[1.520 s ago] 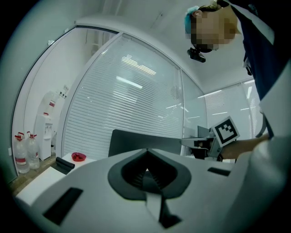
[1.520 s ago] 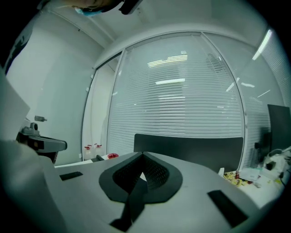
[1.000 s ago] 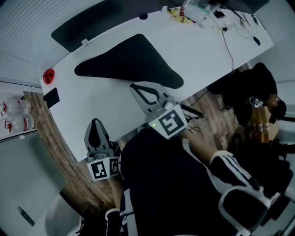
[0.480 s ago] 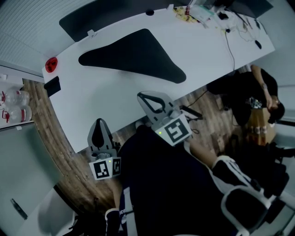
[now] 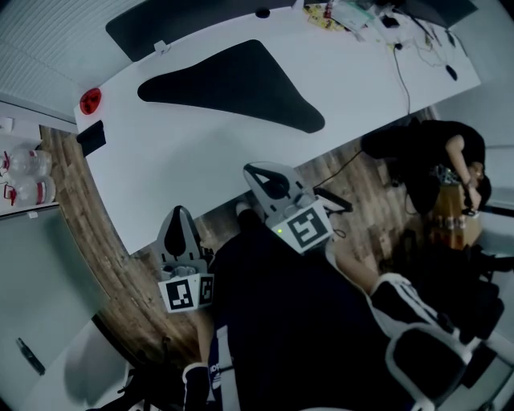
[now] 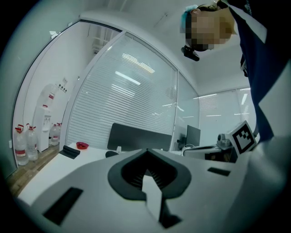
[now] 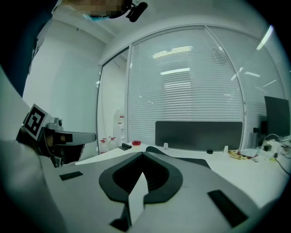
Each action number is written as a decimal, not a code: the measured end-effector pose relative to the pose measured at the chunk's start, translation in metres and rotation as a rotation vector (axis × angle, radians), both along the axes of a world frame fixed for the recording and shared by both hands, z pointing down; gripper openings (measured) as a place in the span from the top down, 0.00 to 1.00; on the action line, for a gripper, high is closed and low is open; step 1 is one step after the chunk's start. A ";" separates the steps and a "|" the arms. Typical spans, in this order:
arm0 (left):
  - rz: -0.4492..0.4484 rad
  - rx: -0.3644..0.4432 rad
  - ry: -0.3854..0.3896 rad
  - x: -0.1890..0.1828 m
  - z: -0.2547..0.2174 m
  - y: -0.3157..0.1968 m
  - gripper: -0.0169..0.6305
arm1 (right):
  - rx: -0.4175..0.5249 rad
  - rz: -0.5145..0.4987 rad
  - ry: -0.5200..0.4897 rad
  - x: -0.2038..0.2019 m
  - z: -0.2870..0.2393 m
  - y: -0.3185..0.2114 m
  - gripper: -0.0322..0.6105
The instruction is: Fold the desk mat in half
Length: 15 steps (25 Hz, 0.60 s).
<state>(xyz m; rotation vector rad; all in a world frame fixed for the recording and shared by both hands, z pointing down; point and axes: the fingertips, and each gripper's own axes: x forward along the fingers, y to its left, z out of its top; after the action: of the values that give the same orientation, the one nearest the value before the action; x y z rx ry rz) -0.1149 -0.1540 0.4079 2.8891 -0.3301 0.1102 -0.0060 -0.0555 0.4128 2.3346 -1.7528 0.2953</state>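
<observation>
The mat (image 5: 233,84) lies flat on the white surface (image 5: 185,160), well ahead of both tips and touching neither. It looks thin, soft and light, and would likely flop when lifted, so a pinch at its nearest edge or corner seems best. The left hand-held gripper (image 5: 178,215) and the right hand-held gripper (image 5: 255,170) are both pressed together and empty, held off the surface's near edge.

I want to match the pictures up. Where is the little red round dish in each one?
Head view: small red round dish at the white desk's left corner.
Left gripper view: dish low left.
Right gripper view: dish left of centre.
Shared landmark: dark grey partition panel.
</observation>
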 end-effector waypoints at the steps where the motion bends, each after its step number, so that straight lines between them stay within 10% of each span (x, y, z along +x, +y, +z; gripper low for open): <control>1: 0.005 0.001 -0.004 -0.001 0.000 0.003 0.97 | -0.008 0.003 -0.005 -0.003 0.002 0.003 0.95; 15: 0.012 -0.020 -0.014 -0.017 0.006 0.024 0.97 | -0.049 0.019 -0.042 -0.027 0.021 0.028 0.95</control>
<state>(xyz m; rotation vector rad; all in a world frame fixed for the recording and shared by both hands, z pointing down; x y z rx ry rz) -0.1318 -0.1295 0.4139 2.8720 -0.3128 0.1353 -0.0332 -0.0278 0.4339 2.3285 -1.7224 0.3884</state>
